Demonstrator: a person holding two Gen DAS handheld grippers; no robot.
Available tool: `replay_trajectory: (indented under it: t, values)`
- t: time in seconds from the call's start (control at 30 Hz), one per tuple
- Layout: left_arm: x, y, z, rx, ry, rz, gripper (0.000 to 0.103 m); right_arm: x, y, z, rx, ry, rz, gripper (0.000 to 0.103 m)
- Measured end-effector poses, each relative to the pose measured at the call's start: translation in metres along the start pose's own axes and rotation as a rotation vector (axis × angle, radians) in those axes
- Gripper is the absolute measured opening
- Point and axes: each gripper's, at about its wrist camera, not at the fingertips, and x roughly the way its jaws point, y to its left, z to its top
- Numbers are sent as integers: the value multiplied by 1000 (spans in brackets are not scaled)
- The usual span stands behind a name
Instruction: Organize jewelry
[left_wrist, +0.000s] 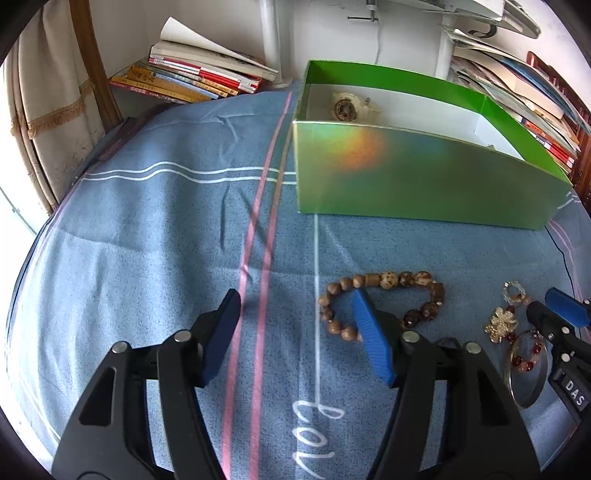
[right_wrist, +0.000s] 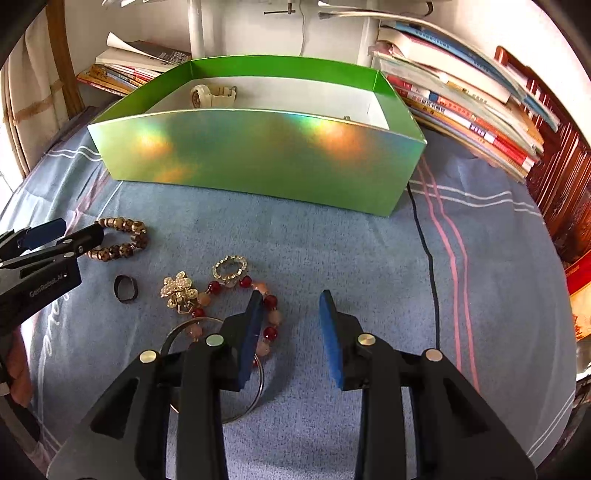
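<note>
One item, white watch (right_wrist: 212, 95), already inside green box (right_wrist: 258, 162); rest lies loose on blue striped cloth (left_wrist: 147, 240). Step in hand, as judged: picking next piece. Left gripper (left_wrist: 295, 328) jaws open, gripping nothing; wooden bead bracelet (left_wrist: 384, 295) partly behind right jaw. Right gripper (right_wrist: 291, 332) jaws open, empty; red-and-pink bead bracelet (right_wrist: 271, 317), silver bangle (right_wrist: 255, 391) at its left jaw; gold brooch (right_wrist: 179, 293), black ring (right_wrist: 126, 289) further left. Next move: shift sideways to straddle beads, close, carry to box beyond jaws.

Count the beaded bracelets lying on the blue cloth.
2. The brown wooden bead bracelet lies left, near the left gripper's fingers. The red and peach bead bracelet lies under the right gripper's fingers. Others may be hidden.
</note>
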Motion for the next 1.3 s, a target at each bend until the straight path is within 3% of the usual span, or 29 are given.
replay_trajectory:
  t: [0.1,0.2,0.37,0.47,0.77,0.93,1.03,1.23,1.3]
  values:
    - [-4,-7,-3,39,-5,-25,42,0,4,0,-19,-5,-1,23]
    - [-7,-13,-6,68,-10,-26,37,0,9,0,-30,-6,5,13]
    - [-12,-14,-13,72,1,-57,37,0,12,-1,-21,-5,4,10]
    - [-16,-14,-16,70,3,-67,37,-1,6,-2,17,8,55,8]
    - [-17,-14,-17,69,8,-57,42,-22,1,-2,53,-23,95,8]
    - [-16,-12,-16,60,16,-57,46,-49,5,6,44,-101,132,6]
    - [-16,-12,-15,56,20,-59,47,-58,1,13,50,-149,78,6]
    - [-16,-9,-14,50,20,-62,51,-34,-2,10,38,-58,82,7]
    - [-18,-8,-13,43,11,-68,59,-23,2,6,25,-30,73,8]
